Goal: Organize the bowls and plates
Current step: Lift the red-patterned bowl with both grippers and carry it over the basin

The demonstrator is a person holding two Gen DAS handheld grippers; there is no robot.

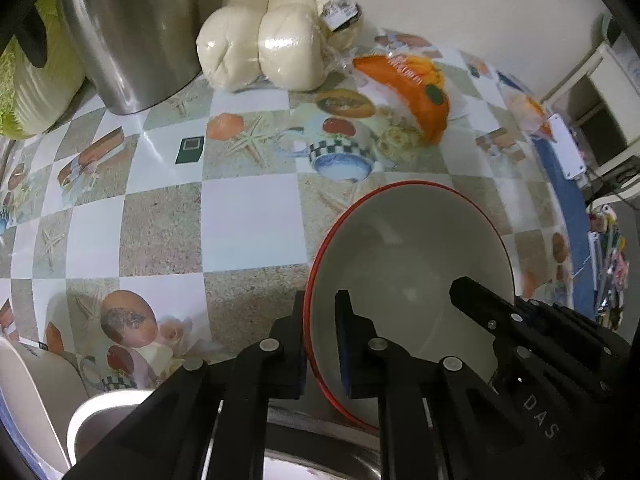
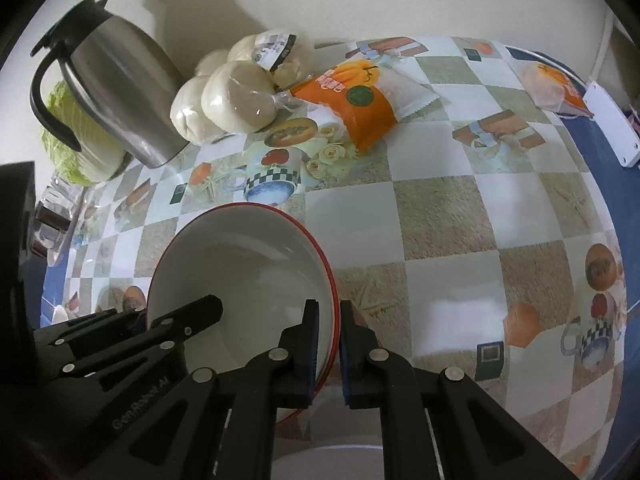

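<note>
Both tools pinch one bowl (image 1: 408, 264) by opposite rims: left tool (image 1: 320, 344) on its left wall, right tool (image 2: 330, 344) on its right wall, each with one finger inside and one outside. Bowl is held above the table (image 1: 248, 220), over what looks like a metal basin (image 1: 320, 456).

Risks:
- thin rim grips on glazed ceramic, so uneven pull or a twist between tools could slip it
- one tool letting go first tips the bowl
- buns (image 1: 264, 52) and kettle (image 1: 128, 32) sit well clear
</note>
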